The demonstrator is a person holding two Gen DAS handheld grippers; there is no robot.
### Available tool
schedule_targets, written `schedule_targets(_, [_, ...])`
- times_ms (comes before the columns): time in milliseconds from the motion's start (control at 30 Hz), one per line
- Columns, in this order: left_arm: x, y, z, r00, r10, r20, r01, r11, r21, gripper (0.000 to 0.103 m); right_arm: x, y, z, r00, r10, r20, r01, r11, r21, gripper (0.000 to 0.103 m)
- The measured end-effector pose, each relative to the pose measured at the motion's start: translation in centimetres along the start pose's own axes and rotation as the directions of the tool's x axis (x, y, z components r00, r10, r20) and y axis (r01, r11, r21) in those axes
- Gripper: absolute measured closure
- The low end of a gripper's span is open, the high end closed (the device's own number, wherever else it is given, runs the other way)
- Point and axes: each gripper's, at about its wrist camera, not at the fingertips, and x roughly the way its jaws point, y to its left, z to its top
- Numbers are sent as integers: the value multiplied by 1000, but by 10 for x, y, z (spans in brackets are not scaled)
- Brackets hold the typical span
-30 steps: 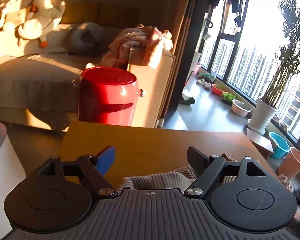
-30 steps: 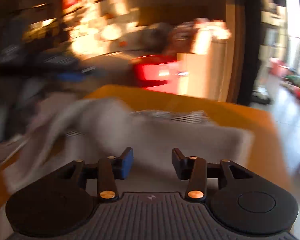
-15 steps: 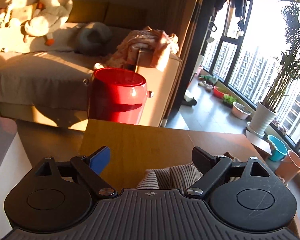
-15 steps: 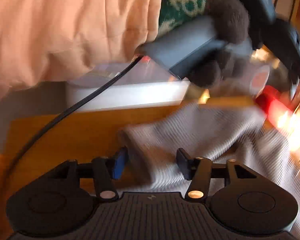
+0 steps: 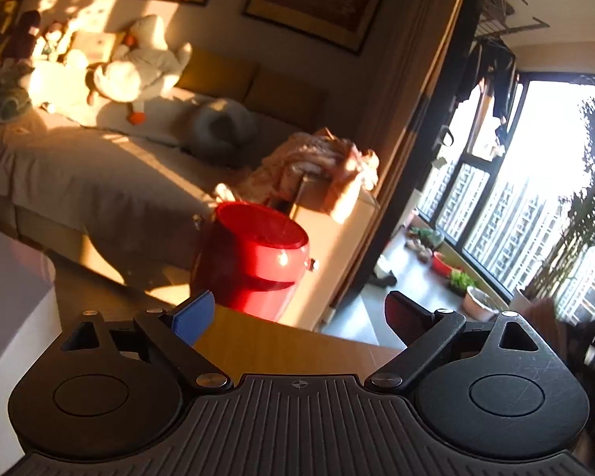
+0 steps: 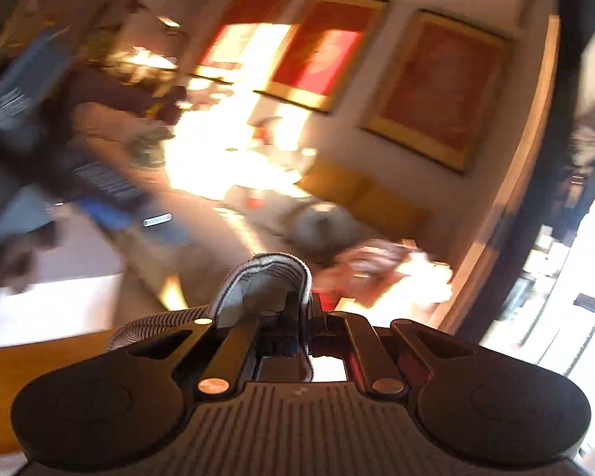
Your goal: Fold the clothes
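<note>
My right gripper [image 6: 302, 311] is shut on a fold of a grey ribbed, striped garment [image 6: 258, 281]; the cloth loops up above the closed jaws and trails down left onto the wooden table [image 6: 39, 373]. The right wrist view is blurred by motion. My left gripper [image 5: 297, 313] is open and empty, held above the far edge of the wooden table [image 5: 281, 349], pointing out toward the room. The garment is not in the left wrist view.
A red bucket [image 5: 258, 258] stands on the floor just beyond the table, beside a cardboard box [image 5: 337, 230] draped with pink cloth. A sofa [image 5: 99, 174] with plush toys lies behind. Windows and potted plants [image 5: 575, 218] are at right.
My right gripper has closed on the garment and lifted it, swinging up fast. My left gripper has tilted up and away; the striped cloth has left its view.
</note>
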Motion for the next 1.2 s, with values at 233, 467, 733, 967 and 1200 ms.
schedule_targets(233, [36,-29,-39,991,-55,-125,62,997,53,6,-16,-53,-86,969,-101,-227,83,993,-88,98])
schedule_targets(467, [46,-33,-66,981,-49,-186,69,993,101,5,-35,-88,-160,879,-79,-470,164,976,142,88])
schedule_targets(733, [33,-86,-101,968,-113,-226,192,911,366,5,-29,-105,-197,901,240,-360,125,653,747,57])
schedule_targets(967, [24,-138,-135,970,-135,-200,228,787,573,4,2,-84,-157,919,287,-270,-2,688,726,99])
schedule_targets(1200, [32,-164,-130,976,-174,-131,217,808,548,4,-35,-103,-81,947,316,-61,-170,654,737,100])
